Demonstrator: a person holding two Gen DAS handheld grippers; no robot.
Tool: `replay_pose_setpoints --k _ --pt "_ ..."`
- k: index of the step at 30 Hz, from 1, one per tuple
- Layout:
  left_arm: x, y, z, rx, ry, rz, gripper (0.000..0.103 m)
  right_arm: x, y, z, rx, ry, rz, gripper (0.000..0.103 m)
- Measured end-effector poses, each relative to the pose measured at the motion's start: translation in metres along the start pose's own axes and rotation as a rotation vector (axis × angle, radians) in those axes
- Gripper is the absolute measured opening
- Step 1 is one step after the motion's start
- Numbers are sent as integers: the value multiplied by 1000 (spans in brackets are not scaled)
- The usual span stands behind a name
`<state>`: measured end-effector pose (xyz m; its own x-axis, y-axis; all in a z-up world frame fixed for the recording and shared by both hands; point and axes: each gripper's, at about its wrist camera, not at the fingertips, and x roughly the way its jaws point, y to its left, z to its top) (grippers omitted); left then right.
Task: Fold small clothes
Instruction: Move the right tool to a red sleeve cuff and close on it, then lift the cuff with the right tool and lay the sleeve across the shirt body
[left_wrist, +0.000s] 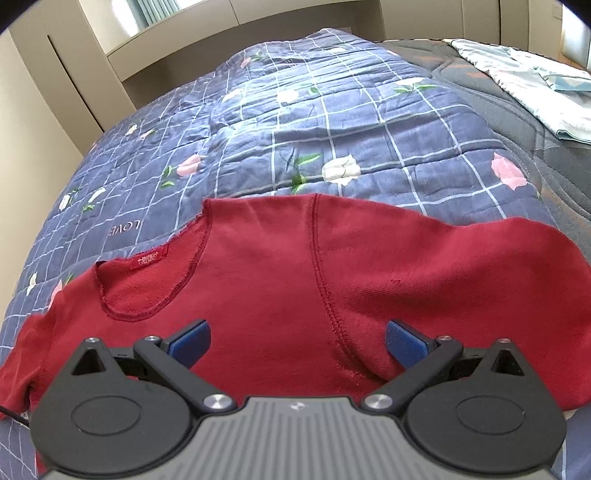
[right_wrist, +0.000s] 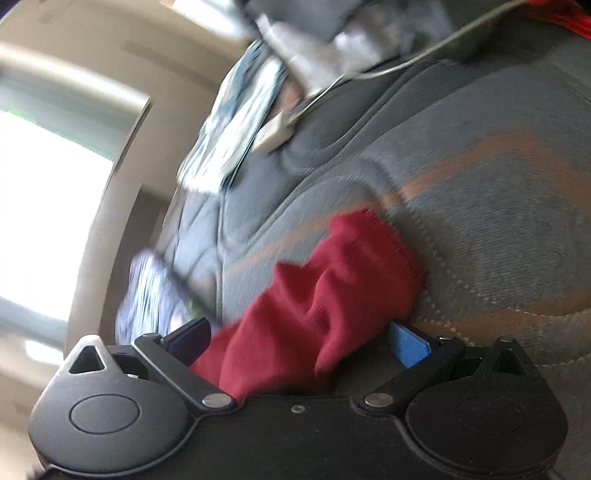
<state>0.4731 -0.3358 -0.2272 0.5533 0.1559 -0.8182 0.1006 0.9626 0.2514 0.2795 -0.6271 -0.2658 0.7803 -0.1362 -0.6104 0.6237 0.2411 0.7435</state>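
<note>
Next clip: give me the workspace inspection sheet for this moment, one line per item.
Surface: bed, blue floral quilt over grey mattress cover.
Job's things: red top spread flat, neckline label showing; red sleeve bunched.
Clutter: pale patterned cloth at the far corner.
Grippers: left gripper open above the top; right gripper open, sleeve between its fingers.
Cables: white cable across the mattress.
Surroundings: beige cabinets, bright window.

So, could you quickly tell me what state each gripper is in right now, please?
Left gripper: open, over the red top, gripping nothing.
Right gripper: open, with the red sleeve lying between its fingers, not clamped.
</note>
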Motion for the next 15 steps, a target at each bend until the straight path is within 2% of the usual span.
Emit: replay_pose_setpoints --k 1,3,7,9,10,12,13,15 --pt "0 0 0 0 4 -1 103 -1 -1 2 23 -18 -8 96" --pt "-1 2 1 0 7 -4 103 -2 -2 5 59 -52 -30 84" --pt "-10 11 6 -1 -4 -17 103 -4 2 13 40 -95 -105 63" --pt "-14 16 9 7 -7 -6 103 -6 3 17 22 -109 -125 45" --pt "-16 19 11 11 -11 3 103 -5 4 19 13 -114 -139 40" --pt "-23 29 13 6 -28 10 103 -6 6 24 -8 -118 -155 16" --pt "-25 34 13 0 -32 6 103 -5 7 25 -20 -116 -158 11" --pt "-29 45 14 -21 -32 -16 103 -5 9 27 -32 -108 -161 11"
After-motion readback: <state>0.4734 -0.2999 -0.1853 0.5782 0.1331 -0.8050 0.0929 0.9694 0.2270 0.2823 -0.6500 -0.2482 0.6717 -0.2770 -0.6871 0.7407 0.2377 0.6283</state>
